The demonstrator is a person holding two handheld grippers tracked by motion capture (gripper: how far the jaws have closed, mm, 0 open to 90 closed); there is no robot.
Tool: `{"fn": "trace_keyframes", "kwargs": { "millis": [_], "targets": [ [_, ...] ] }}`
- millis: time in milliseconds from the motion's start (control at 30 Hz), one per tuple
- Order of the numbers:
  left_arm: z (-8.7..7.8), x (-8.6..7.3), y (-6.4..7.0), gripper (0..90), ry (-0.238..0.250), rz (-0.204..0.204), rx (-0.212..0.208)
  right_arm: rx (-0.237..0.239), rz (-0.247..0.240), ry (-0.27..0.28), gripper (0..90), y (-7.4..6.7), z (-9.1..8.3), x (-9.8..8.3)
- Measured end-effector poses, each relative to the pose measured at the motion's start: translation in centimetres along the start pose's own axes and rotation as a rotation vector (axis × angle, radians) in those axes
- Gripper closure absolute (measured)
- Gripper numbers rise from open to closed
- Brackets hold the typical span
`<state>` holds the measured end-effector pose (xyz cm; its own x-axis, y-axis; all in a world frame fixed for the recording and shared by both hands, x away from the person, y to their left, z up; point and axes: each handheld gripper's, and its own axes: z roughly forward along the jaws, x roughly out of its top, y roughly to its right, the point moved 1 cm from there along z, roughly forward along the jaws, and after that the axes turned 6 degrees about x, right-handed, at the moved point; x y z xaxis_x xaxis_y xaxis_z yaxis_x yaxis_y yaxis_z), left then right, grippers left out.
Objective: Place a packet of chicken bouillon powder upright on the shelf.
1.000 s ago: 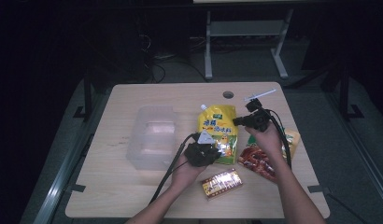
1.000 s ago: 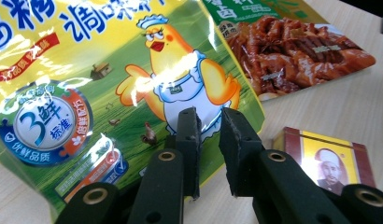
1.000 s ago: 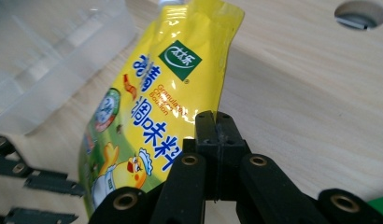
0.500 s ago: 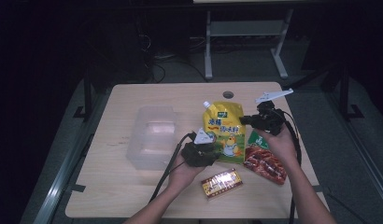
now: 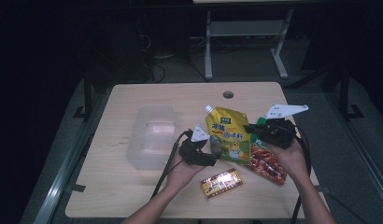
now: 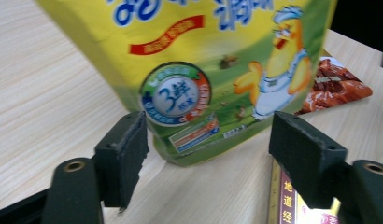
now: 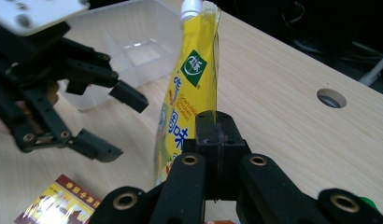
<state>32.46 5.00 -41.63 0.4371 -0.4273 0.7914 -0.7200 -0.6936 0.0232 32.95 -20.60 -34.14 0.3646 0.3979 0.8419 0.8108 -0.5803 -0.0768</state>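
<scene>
- At the left of the wooden table (image 5: 133, 191) we see a clear plastic container (image 5: 151, 135), empty and open at the top; in the right gripper view (image 7: 133, 42) it stands behind the pouch.
- Just right of it our left gripper (image 5: 213, 156) lies low over the tabletop, its jaws spread; they have just been opening. In the left gripper view (image 6: 208, 154) the bottom edge of the pouch sits between the two black pads, and neither pad presses on it.
- The yellow spouted pouch (image 5: 229, 135) is the thing in hand, near the table's middle, its white cap pointing toward the far edge. In the left gripper view (image 6: 217, 60) we read a round blue-green seal with a large "3" and Chinese characters, a red banner, blue Chinese lettering and a cartoon chicken in an apron. In the right gripper view (image 7: 189, 93) a green diamond logo and the words "Granulated" and "Bouillon" run along its side.
- In front of it, nearer us, lies a small red and gold packet (image 5: 221, 183) with Chinese print too small to read; its edge with the characters "地道" shows in the left gripper view (image 6: 287, 196).
- Our right gripper (image 5: 251, 129) has its jaws pressed together on the pouch's right edge; in the right gripper view (image 7: 216, 135) the closed pads pinch the pouch's thin side.
- Under our right hand (image 5: 285, 156) lies a red snack bag (image 5: 266, 163) showing pieces of meat, partly tucked under the pouch.
</scene>
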Motion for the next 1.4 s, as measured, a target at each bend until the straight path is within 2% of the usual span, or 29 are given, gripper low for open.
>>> {"fn": "trace_keyframes", "kwargs": {
  "millis": [167,267,400,467,567,767,900,1067,1233,1400],
  "targets": [
    [0.5,-0.1,-0.1,24.7,-0.020,-0.008,0.003,0.054,0.011,0.039,89.8,0.0,-0.8,-1.5],
    [1.0,0.0,-0.1,24.4,-0.028,-0.011,-0.007,0.065,0.015,0.046,89.7,-0.1,-1.1,-2.1],
    [1.7,0.1,0.1,24.0,-0.036,0.000,-0.025,0.097,0.014,0.049,89.4,-0.4,-1.5,-2.8],
    [2.0,0.2,0.2,22.8,-0.062,0.018,-0.028,0.109,0.023,0.048,89.2,-0.5,-1.7,-3.3],
    [2.1,0.2,0.4,21.0,-0.057,0.016,-0.035,0.116,0.017,0.040,89.0,-0.6,-2.0,-3.8],
    [2.1,0.3,0.4,20.0,-0.043,0.020,-0.039,0.145,0.040,0.025,88.3,-0.9,-2.3,-5.0],
    [2.1,0.3,0.4,19.9,-0.054,0.035,-0.045,0.168,0.053,0.059,87.3,-1.0,-2.4,-5.7],
    [2.0,0.2,0.4,22.0,-0.058,0.034,-0.048,0.196,0.073,0.062,80.4,-1.0,-1.8,-5.9],
    [2.1,0.2,0.5,23.8,-0.066,0.038,-0.061,0.162,0.116,0.012,71.8,-1.1,0.5,-6.4],
    [2.0,0.1,0.6,23.9,-0.071,0.048,-0.060,0.134,0.145,-0.010,81.6,-1.0,1.5,-6.5]
  ]
}}
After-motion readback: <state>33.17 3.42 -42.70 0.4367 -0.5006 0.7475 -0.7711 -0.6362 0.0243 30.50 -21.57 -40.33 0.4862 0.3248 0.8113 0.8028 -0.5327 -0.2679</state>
